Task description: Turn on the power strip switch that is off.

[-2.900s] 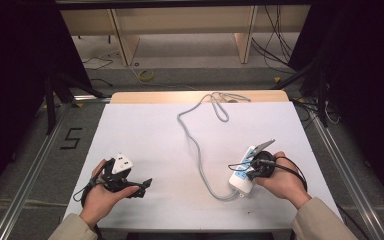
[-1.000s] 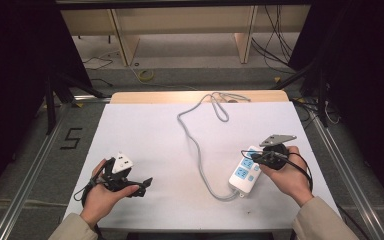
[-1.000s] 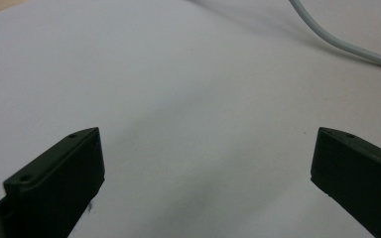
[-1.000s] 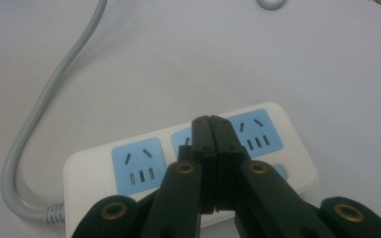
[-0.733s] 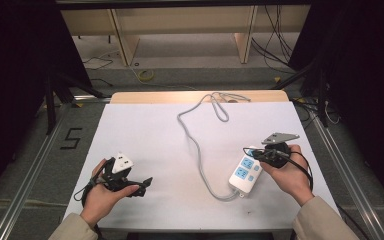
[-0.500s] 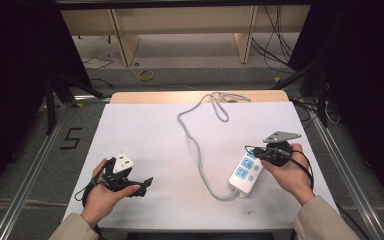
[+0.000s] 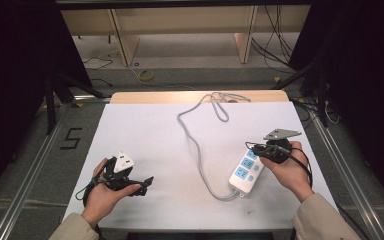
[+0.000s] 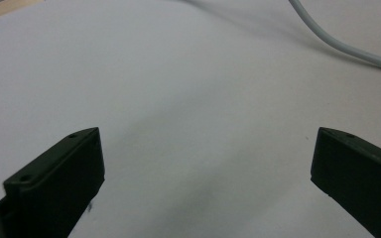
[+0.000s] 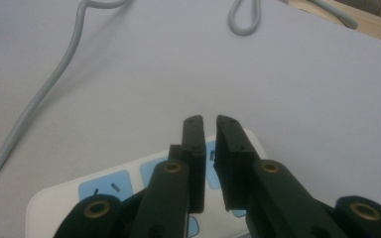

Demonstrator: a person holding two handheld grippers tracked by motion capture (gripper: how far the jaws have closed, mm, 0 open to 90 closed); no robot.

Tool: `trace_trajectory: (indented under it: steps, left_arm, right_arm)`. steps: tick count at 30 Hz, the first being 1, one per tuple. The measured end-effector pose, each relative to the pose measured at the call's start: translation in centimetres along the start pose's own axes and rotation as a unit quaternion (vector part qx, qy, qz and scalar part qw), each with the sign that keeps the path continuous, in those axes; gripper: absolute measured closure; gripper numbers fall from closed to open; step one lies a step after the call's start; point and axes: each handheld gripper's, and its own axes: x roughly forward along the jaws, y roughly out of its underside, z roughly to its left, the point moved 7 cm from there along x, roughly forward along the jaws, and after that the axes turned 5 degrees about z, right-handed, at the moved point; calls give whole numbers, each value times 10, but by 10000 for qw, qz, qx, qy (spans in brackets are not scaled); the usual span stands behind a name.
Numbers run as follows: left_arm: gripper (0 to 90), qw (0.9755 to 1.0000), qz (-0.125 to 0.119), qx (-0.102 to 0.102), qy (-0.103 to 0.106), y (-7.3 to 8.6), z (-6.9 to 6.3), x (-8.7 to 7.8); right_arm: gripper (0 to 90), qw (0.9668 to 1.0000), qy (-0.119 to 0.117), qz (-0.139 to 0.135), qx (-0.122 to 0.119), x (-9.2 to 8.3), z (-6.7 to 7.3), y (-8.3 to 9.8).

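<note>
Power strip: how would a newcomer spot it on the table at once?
On the white table, look at the near right side, beside the person's right hand. The power strip lies flat there, white with blue socket faces, a grey cord running from it to the far edge.

White power strip (image 7: 246, 171), blue sockets, grey cable (image 7: 195, 145)

The power strip (image 7: 245, 171) looks like smooth white plastic with a slight sheen, pale blue socket faces on top. Its cord (image 7: 196, 145) is a grey rubbery sleeve, smooth and matt. Under the strip, the desk (image 7: 155, 130) has a flat white matt cover, paper-like, with bare light wood at its far edge. The right gripper (image 9: 208, 130) fingers are matt black plastic with brass-coloured metal rivets.
</note>
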Motion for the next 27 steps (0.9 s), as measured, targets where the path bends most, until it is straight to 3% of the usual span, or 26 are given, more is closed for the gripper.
trace_trajectory:
  steps: [17, 27]
  left_arm:
    - [0, 10000, -16, 22, -25, -3, 0, 2]
    - [0, 10000, -15, 35, -29, -4, 0, 3]
  right_arm:
    - [737, 9996, 1, -170, 219, 13, -13, -5]
    - [604, 9987, -47, -413, 300, 21, -18, -11]
